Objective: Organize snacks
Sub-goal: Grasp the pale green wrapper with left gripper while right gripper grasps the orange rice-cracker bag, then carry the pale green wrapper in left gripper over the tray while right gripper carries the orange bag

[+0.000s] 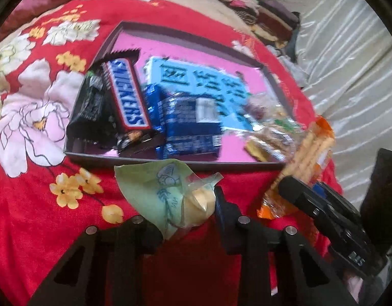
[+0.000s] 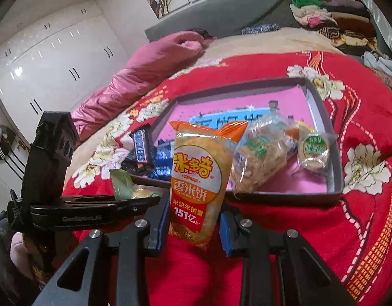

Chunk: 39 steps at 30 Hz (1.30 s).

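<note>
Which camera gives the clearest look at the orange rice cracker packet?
The right wrist view: the orange rice cracker packet stands upright between the right claw fingers, with its printed front readable. The left wrist view shows only its blurred side, beside the grey tray.

– Where do your two cameras look from?
– My left wrist camera sits close at the tray's [image 1: 170, 159] near edge; my right faces it from the near-right corner. Both share the Snickers bar [image 1: 127, 94].

Snickers bar [image 1: 126, 94] left in tray [image 1: 170, 158], rice-cracker pack [image 2: 199, 186] before tray
</note>
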Motion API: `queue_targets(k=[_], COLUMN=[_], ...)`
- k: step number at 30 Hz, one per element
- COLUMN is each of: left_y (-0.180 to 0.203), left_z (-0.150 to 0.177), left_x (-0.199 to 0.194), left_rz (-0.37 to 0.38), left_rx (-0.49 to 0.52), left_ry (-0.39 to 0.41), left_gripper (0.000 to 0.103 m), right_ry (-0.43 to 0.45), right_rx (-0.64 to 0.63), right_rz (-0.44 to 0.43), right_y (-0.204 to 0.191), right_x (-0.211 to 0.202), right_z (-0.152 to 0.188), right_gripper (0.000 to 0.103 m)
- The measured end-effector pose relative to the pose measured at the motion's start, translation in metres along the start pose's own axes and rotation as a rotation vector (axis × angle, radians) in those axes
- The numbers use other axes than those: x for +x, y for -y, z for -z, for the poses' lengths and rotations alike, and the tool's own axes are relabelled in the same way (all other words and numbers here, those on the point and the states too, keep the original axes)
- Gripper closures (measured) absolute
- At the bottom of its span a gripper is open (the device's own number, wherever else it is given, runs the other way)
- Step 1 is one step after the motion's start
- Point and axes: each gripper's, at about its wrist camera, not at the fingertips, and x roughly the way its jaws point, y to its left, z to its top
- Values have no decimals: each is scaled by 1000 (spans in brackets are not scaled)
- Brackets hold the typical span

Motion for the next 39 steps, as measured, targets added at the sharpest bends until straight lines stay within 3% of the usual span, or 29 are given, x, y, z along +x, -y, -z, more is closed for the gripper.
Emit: queue_targets(k=[7, 15, 39], left_y=[19, 24, 34], left_z=[-8, -17, -28], left_x=[-33, -45, -38], left_rz=[18, 2, -3], left_rx=[72, 103, 127], left_ry=[84, 138, 155], left_gripper=[69, 69, 69], right_ry=[87, 144, 198], right_rx=[10, 3, -3], right_rz=[8, 85, 212], right_y=[5, 19, 53], right_x=[-22, -41, -53], right_z=[-8, -17, -30], right_gripper=[70, 70, 70])
